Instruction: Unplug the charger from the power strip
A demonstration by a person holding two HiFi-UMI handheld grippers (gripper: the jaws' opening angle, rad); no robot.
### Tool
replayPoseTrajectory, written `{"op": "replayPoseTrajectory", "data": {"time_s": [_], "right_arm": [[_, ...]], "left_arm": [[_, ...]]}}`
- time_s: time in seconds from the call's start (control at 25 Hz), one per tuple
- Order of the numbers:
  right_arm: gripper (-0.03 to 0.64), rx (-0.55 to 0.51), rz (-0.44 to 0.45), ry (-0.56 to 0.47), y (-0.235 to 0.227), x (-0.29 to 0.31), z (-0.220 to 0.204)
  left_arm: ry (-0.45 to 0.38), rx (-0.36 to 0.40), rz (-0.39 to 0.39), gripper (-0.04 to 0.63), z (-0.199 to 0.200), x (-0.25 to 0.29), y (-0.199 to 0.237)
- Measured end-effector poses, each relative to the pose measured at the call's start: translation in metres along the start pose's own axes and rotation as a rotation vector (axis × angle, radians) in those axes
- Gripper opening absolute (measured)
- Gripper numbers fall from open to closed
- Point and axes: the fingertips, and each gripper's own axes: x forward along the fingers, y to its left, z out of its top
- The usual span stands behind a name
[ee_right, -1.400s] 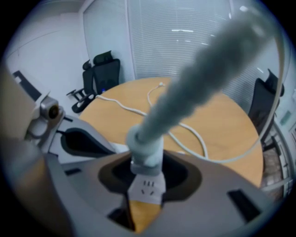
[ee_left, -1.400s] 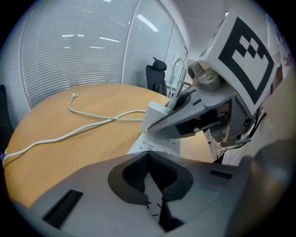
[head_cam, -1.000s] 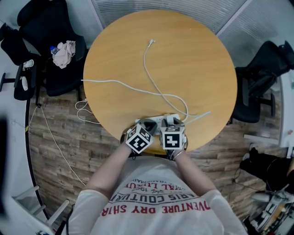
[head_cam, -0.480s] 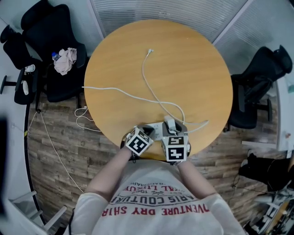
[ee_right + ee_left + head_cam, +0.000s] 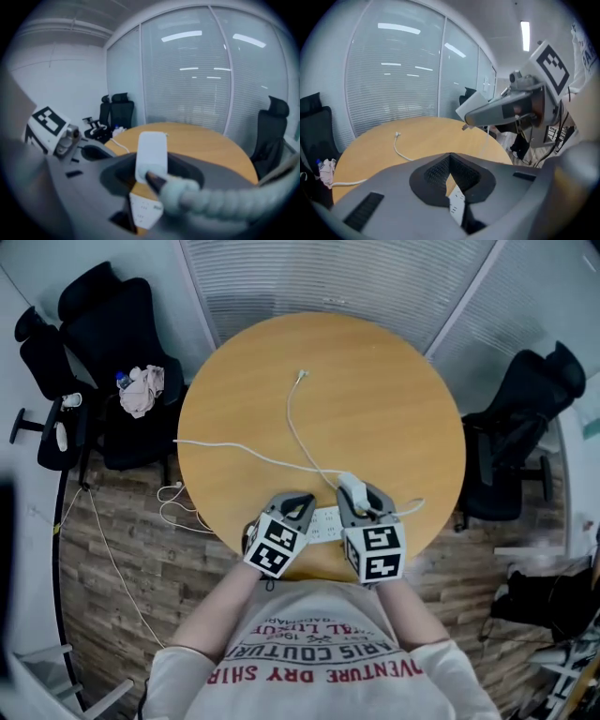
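White block charger (image 5: pixel 151 152) pinched in right gripper (image 5: pixel 362 498), lifted clear of white power strip (image 5: pixel 323 521). Strip lies flat at near edge of round wooden table (image 5: pixel 394 399), between both grippers. Thin white cable (image 5: pixel 291 423) trails across table. Left gripper (image 5: pixel 298 500) above strip, jaws pressed together, empty.

Round wooden table (image 5: pixel 375 399) on plank floor (image 5: pixel 122 559), black office chairs (image 5: pixel 98 310) alongside, blind-covered glass walls (image 5: pixel 328 277) behind.
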Motion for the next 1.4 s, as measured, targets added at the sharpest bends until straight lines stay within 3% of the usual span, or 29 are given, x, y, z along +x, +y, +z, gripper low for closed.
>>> {"op": "replayPoseTrajectory", "data": {"time_s": [0.24,0.44,0.6,0.72,0.8,1.04,1.4], "right_arm": [[0.155,0.038,0.081,-0.121,0.001,-0.021,0.041],[0.155,0.041,0.11,-0.23,-0.002,-0.04,0.074],[0.155,0.017,0.129,-0.317,0.001,-0.056,0.096],[0.155,0.003,0.139,-0.335,0.003,-0.06,0.104],[0.155,0.005,0.149,-0.342,0.004,-0.061,0.107],[0.155,-0.007,0.157,-0.351,0.007,-0.061,0.107],[0.155,-0.041,0.18,-0.368,0.022,-0.061,0.106]], "left_arm": [[-0.315,-0.009,0.179,0.032,0.086,-0.064,0.032],[-0.456,-0.003,0.264,0.032,0.129,-0.118,0.047],[-0.553,0.047,0.324,0.032,0.149,-0.162,0.05],[-0.571,0.084,0.385,0.032,0.15,-0.185,0.055],[-0.584,0.065,0.406,0.032,0.147,-0.196,0.058],[-0.598,-0.032,0.418,0.032,0.135,-0.203,0.066],[-0.576,-0.025,0.398,0.032,0.133,-0.197,0.057]]}}
